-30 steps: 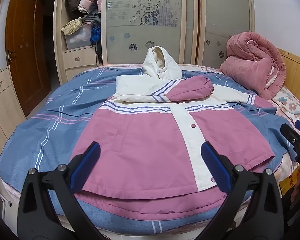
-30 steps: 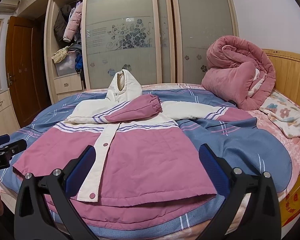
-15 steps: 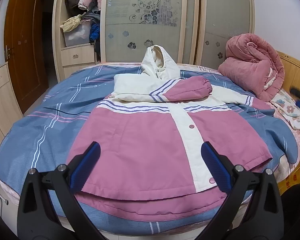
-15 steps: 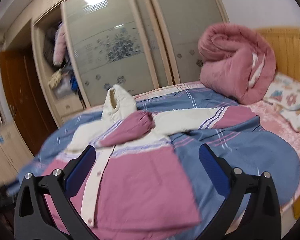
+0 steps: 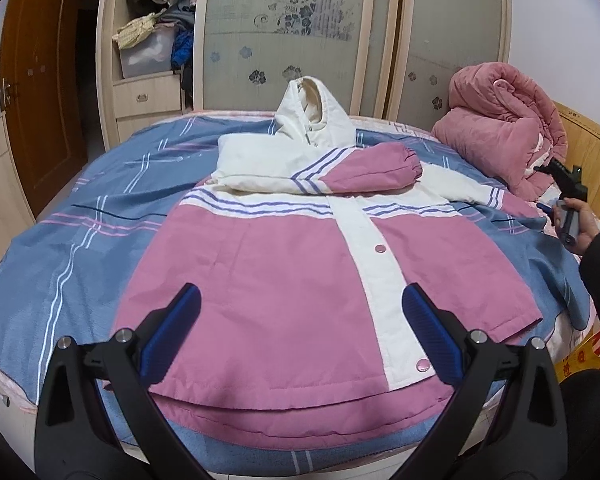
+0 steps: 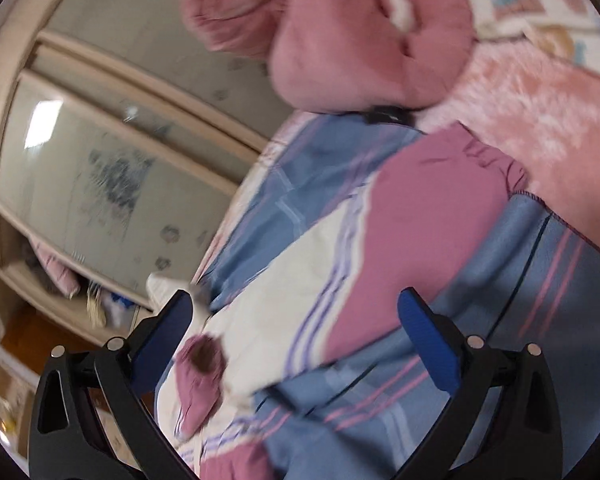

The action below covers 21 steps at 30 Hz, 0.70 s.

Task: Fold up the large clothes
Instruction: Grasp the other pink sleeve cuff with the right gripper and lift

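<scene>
On the bed (image 5: 80, 240), over its blue striped cover, a pink and white hooded jacket (image 5: 300, 264) lies flat, front side up. Its long axis runs from the hem at the near edge of the mattress to the white hood (image 5: 316, 116), which points toward the wardrobe (image 5: 284, 32) with its frosted sliding doors. The white snap placket (image 5: 376, 264) runs the same way, slightly right of centre. 1 sleeve is folded across the chest, its pink cuff (image 5: 396, 164) pointing toward the headboard side; the other sleeve (image 6: 380, 248) stretches out flat sideways toward the rolled pink quilt (image 5: 504, 128).

The left gripper (image 5: 300, 332) hangs just above the jacket's lower hem with its 2 blue-padded fingers (image 5: 172, 336) spread wide, holding nothing and touching nothing that I can see.

The right gripper (image 6: 296, 336) is tilted hard, its view blurred, and sits over the outstretched sleeve near the pink and white stripe join. Its jaws are also wide apart and empty; whether a pad grazes the cloth I cannot tell. From the left wrist view, a hand (image 5: 580, 224) in a dark sleeve grips that tool's handle at the right side of the bed, just beside the quilt.
</scene>
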Each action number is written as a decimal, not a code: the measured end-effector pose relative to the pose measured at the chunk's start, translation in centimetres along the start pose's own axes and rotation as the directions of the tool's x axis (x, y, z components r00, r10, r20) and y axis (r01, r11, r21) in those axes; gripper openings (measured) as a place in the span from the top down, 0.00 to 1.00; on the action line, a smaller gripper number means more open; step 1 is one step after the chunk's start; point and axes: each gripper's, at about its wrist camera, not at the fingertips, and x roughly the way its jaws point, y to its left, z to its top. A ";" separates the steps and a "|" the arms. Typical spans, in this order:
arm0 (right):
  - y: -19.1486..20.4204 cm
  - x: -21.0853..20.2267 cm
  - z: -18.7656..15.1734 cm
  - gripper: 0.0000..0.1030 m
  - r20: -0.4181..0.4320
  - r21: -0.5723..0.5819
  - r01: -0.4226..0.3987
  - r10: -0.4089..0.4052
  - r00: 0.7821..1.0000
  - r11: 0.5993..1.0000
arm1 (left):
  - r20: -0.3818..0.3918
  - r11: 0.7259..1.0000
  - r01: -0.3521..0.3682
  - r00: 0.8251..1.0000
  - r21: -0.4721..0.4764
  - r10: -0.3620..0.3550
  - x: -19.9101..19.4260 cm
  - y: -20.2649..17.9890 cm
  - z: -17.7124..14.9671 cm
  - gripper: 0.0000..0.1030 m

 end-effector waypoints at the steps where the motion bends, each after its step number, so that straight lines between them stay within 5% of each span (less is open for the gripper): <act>1: -0.8 0.8 0.3 0.01 -0.008 0.007 0.014 -0.014 1.000 1.000 | -0.007 1.000 -0.001 1.000 -0.003 0.001 0.2 0.1 0.0 0.02; 10: -6.5 1.5 0.2 0.16 -0.033 0.123 0.135 -0.132 0.991 0.983 | -0.055 0.999 0.026 0.998 -0.027 -0.027 1.8 0.6 -0.2 0.02; 18: -8.0 3.4 1.2 0.21 -0.020 0.172 0.147 -0.146 0.989 0.974 | -0.070 0.999 0.033 0.997 -0.017 -0.034 2.3 0.0 -0.4 0.02; 19: -8.0 3.9 1.4 0.28 -0.016 0.174 0.159 -0.159 0.987 0.972 | -0.072 0.999 0.031 0.997 -0.016 -0.032 2.4 0.0 -0.4 0.02; 21: -8.4 4.3 1.6 0.60 0.002 0.197 0.206 -0.210 0.978 0.959 | -0.077 1.000 0.026 0.997 -0.016 -0.027 2.5 0.1 -0.4 0.02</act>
